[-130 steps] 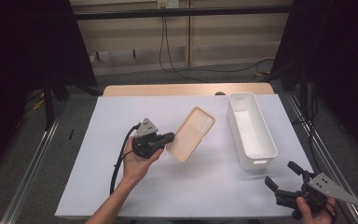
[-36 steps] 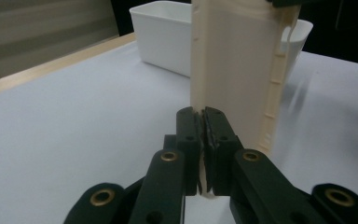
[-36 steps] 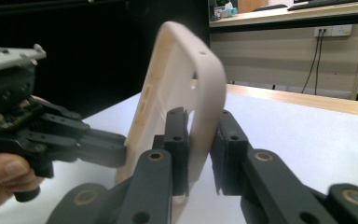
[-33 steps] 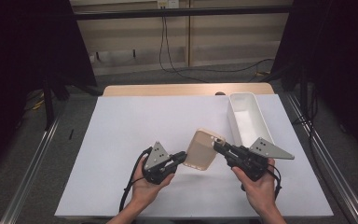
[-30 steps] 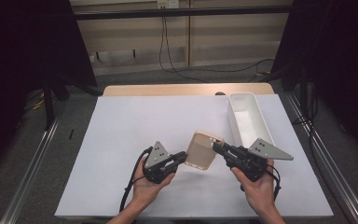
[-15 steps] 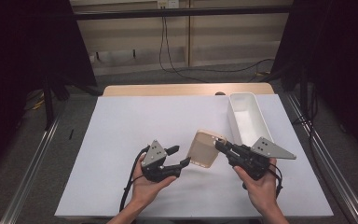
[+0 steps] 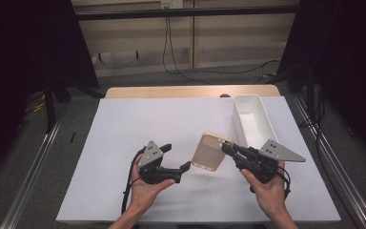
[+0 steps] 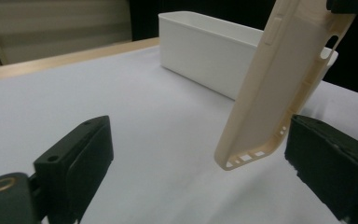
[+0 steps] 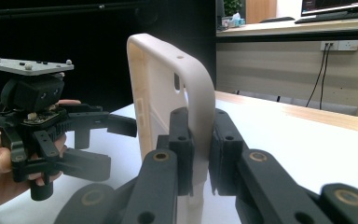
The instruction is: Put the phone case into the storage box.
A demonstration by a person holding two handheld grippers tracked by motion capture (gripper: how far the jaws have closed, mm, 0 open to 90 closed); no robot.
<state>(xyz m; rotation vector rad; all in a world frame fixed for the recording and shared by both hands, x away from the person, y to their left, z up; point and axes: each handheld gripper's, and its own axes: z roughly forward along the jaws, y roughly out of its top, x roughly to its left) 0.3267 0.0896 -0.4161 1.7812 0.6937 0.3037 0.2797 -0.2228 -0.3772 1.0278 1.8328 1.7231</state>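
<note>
Phone case (image 7: 212,151), beige, one only, is clamped by my right hand-held gripper (image 7: 229,149) and held tilted above the table (image 7: 124,124). Left hand-held gripper (image 7: 178,160) sits just left of the case, jaws apart after just opening, nothing pressed between them. One white bin (image 7: 252,119) stands beyond the case to its right. I see nothing between case and bin. Two grippers total.

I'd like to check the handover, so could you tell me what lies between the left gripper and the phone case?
Nothing but bare white table: in the high view, the open left gripper sits just clear of the phone case.
</note>
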